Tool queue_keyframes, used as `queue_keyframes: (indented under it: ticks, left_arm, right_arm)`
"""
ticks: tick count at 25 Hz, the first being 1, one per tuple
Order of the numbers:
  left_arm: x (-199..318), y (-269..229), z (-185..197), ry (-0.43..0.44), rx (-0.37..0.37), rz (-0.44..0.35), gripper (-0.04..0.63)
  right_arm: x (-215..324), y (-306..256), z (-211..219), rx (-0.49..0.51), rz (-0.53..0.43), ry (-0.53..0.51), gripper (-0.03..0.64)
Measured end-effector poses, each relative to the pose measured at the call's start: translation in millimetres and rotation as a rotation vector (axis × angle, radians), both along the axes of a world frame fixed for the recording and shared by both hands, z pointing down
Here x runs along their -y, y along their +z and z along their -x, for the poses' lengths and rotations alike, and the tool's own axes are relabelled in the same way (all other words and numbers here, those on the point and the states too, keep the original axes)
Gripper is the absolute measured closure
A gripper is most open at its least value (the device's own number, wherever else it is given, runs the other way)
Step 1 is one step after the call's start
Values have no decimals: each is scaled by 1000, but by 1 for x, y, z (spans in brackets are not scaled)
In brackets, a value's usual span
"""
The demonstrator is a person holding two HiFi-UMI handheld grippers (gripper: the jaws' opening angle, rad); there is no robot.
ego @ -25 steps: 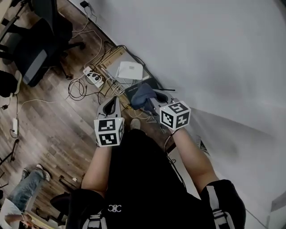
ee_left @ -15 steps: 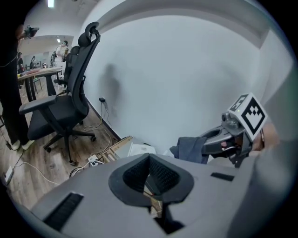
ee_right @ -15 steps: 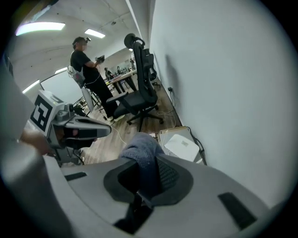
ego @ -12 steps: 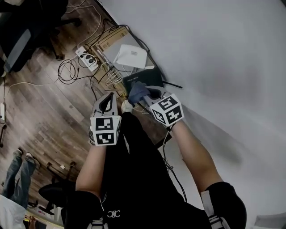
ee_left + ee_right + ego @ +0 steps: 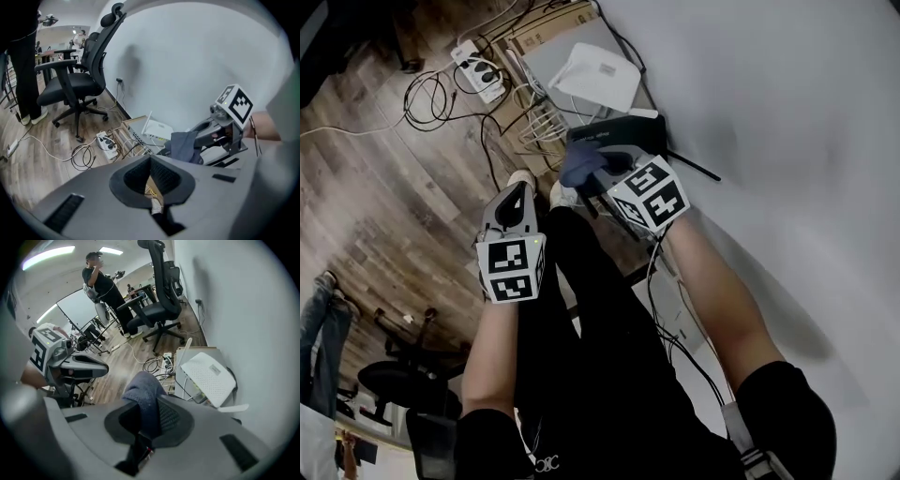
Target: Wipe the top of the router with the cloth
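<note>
Right gripper (image 5: 140, 425) clamped on the cloth (image 5: 142, 389), white router (image 5: 209, 377) just ahead of it.
The cloth is bunched between the jaws, over a black device (image 5: 623, 139). The router lies flat on a grey box (image 5: 546, 58) against the wall (image 5: 769, 94), its long side along the wall and one antenna raised. The left gripper (image 5: 151, 180) has its jaws together and empty, and sits beside the right one over the floor.

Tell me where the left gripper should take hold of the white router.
Best bet: pinch the white router by its thin room-side edge, coming in from over the floor. It is a flat slab lying tilted close beside the wall, so that side looks blocked, and its slim antenna seems too flimsy.
</note>
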State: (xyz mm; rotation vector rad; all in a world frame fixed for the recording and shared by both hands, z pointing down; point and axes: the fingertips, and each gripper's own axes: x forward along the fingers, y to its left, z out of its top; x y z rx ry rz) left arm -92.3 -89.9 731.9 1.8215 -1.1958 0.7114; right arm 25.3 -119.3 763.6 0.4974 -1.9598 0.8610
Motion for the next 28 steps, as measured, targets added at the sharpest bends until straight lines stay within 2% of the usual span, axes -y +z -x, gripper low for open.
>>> queue_keyframes:
  ticks: [4,8,14,19,24,28]
  left_arm:
    - [-21,36,2,-12,6,22,597]
    - [-44,58,2,-16,-2,64,597]
    - [-53,67,2,7,0,83,597]
    - [-45,68,4,57,21,69,597]
    - [-43,66,4,98,24,62,597]
    - [-53,69,-3,129,20,77,597]
  right_arm:
    - [-6,26,11,51,24,-32,594]
    - [-1,39,27,123,1,-43,594]
    - [17,60,31,177,-65,22,594]
    - [21,83,8,91,-195,-18,594]
    - [20,103,-38,-56,-250,48,594]
    - [17,107,-48,-109,-260,23,594]
